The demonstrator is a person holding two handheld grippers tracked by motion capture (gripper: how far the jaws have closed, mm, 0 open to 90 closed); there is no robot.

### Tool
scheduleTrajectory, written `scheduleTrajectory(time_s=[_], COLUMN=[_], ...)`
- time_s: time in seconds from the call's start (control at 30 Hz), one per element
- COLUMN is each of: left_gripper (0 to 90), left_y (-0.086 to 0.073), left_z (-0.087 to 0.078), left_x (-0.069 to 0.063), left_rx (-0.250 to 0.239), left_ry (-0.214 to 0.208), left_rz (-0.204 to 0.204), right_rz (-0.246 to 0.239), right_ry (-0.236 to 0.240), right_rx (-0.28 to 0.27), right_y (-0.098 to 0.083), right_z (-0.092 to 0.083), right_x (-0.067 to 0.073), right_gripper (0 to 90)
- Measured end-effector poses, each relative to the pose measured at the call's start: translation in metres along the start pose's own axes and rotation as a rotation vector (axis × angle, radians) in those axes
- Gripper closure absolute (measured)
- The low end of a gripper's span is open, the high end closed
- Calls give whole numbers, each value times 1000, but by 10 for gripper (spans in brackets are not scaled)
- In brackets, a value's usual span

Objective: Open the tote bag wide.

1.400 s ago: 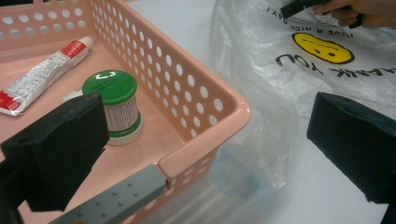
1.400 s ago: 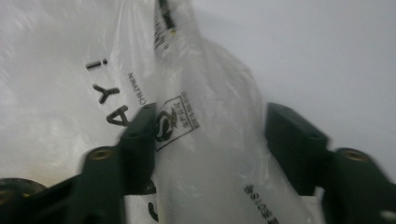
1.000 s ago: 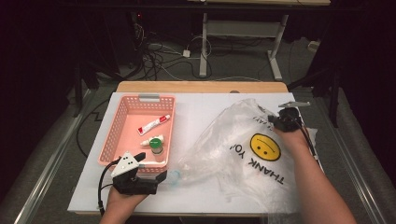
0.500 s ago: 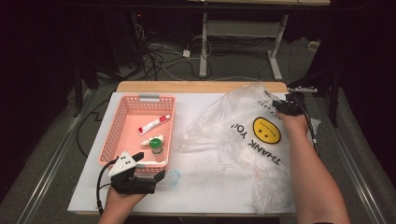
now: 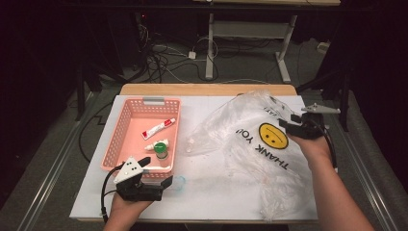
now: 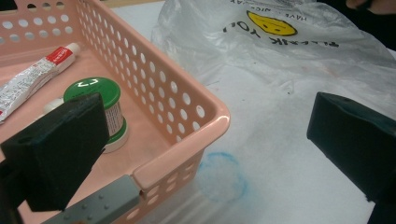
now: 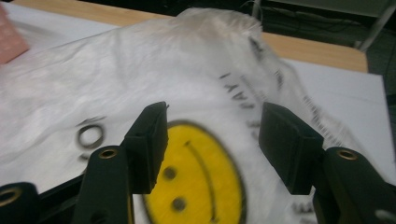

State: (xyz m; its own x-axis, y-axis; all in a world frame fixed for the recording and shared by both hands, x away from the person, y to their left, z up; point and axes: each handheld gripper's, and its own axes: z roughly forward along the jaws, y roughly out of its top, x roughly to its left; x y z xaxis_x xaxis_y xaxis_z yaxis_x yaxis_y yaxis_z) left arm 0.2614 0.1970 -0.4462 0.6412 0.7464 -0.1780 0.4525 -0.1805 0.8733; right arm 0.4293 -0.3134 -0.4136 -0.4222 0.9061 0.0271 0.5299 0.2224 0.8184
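Room: dark all round, with a tangle of cables on the floor and one white-legged desk standing behind the counter (image 5: 211, 108).
Counter: one white top with a wooden strip along its far edge.
Basket: one pink plastic basket (image 5: 126, 126) with holed walls, sitting on the left half of the counter.
Basket contents: three things counted, namely one red-and-white tube (image 5: 158, 128), one green-capped bottle (image 5: 162, 151) standing upright, and one small white item (image 5: 150, 146) just beside the bottle, too small to make out.
Bag: one clear plastic bag (image 5: 250, 144) printed with a yellow smiley face and dark lettering, lying crumpled on the right half of the counter, well apart from the basket.
Blue ring: one faint blue ring (image 6: 223, 172) on the counter just outside the near corner of the basket.
Left hand-held gripper (image 5: 166, 184): held at the near edge of the counter beside the basket's near corner; in its own view the two jaws stand wide, one over the basket, the other over bare counter, nothing between the pads.
Right hand-held gripper (image 5: 285, 126): at the far right edge of the bag, beside the smiley; its jaws have just been opening and stand partly apart, with the bag behind them and no fold pinched between the pads.
Hands: two, one on each hand-held gripper, both forearms coming in from the near side.
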Motion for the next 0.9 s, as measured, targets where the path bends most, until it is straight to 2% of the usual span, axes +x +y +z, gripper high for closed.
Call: scheduleTrajectory(time_s=[0.1,0.13,0.17,0.37,0.47,0.57,0.77,0.9], left_gripper=[0,0,0,0,0,0,0,0], left_y=[-1,-1,-1,0,-1,0,0,0], left_z=[-1,-1,-1,-1,-1,0,-2,-1], left_x=[0,0,0,0,1,1,-1,-1], left_rx=[-1,-2,-3,-6,-5,-3,-4,-2], left_ry=[-2,-2,-3,-6,-6,-7,-3,-2], left_rz=[-4,-3,-3,-6,-6,-5,2,5], right_rz=[-9,-7,-7,-43,-64,-67,-79,-107], right_ry=[29,50,50,84,116,136,186,208], right_rx=[-17,-24,-24,-24,-24,-36,-1,8], right_y=[-18,-31,-31,-61,-74,-81,-84,-83], right_z=[-16,-25,-25,-43,-49,-55,-50,-44], right_x=[16,25,25,52,63,68,79,88], right_gripper=[420,392,392,341,273,202,0,0])
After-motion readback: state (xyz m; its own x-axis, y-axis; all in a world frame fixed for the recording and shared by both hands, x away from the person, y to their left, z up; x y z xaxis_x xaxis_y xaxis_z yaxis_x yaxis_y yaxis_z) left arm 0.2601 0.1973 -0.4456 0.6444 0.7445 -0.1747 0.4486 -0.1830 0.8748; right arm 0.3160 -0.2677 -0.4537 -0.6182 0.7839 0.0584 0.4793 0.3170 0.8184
